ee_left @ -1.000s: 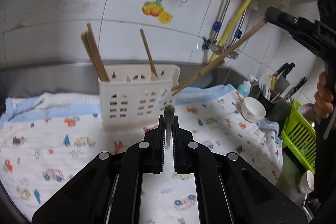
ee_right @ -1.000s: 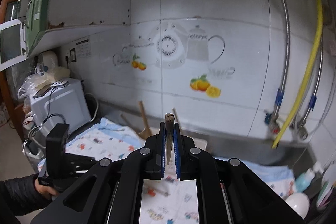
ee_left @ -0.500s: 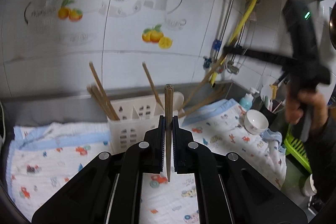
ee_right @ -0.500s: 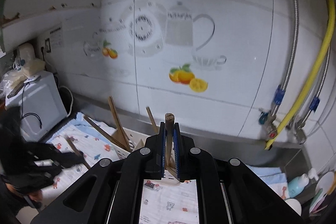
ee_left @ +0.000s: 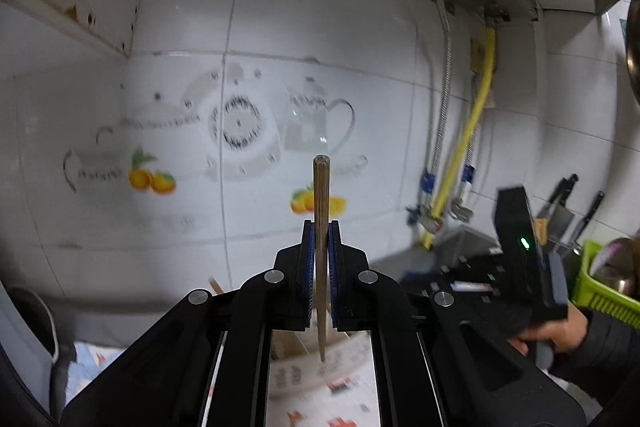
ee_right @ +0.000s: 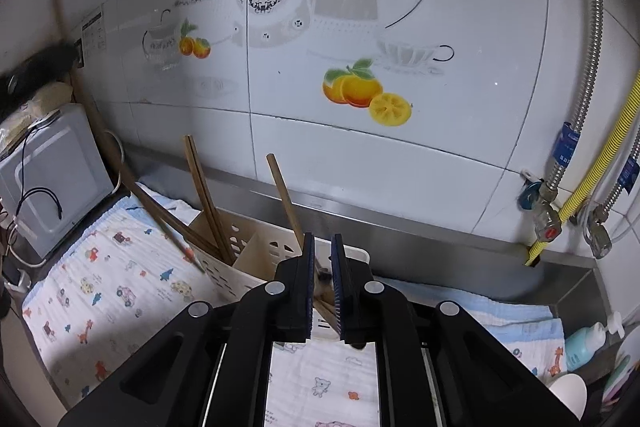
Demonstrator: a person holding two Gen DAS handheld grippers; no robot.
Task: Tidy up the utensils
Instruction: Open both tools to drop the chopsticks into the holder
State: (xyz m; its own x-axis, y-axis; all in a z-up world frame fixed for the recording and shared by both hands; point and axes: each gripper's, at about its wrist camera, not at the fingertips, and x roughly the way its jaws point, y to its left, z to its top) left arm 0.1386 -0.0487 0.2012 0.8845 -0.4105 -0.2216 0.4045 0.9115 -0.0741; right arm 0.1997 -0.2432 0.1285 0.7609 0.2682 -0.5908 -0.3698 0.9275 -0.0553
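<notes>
My left gripper [ee_left: 320, 231] is shut on a wooden chopstick [ee_left: 321, 211] that stands upright between the pads, above the blurred white utensil holder [ee_left: 312, 359]. My right gripper [ee_right: 322, 251] is slightly open just over the white perforated utensil holder [ee_right: 256, 255]; a chopstick [ee_right: 322, 301] drops between its pads into the holder, seemingly released. Several wooden chopsticks [ee_right: 202, 195] lean in the holder's compartments. The left gripper's chopstick [ee_right: 96, 131] shows blurred at the left in the right wrist view. The right gripper's body [ee_left: 520, 259] shows at the right in the left wrist view.
A cartoon-print cloth [ee_right: 108, 291] covers the counter. A grey appliance [ee_right: 48, 179] stands at the left, pipes and a yellow hose [ee_right: 588, 163] at the right. A lotion bottle [ee_right: 584, 343] and a white bowl [ee_right: 568, 391] sit at the far right. A green rack [ee_left: 600, 287] and knives [ee_left: 564, 195] are beyond.
My right gripper dropped toward the holder and opened a little, letting its chopstick slide down. My left gripper lifted and tilted up toward the wall with its chopstick.
</notes>
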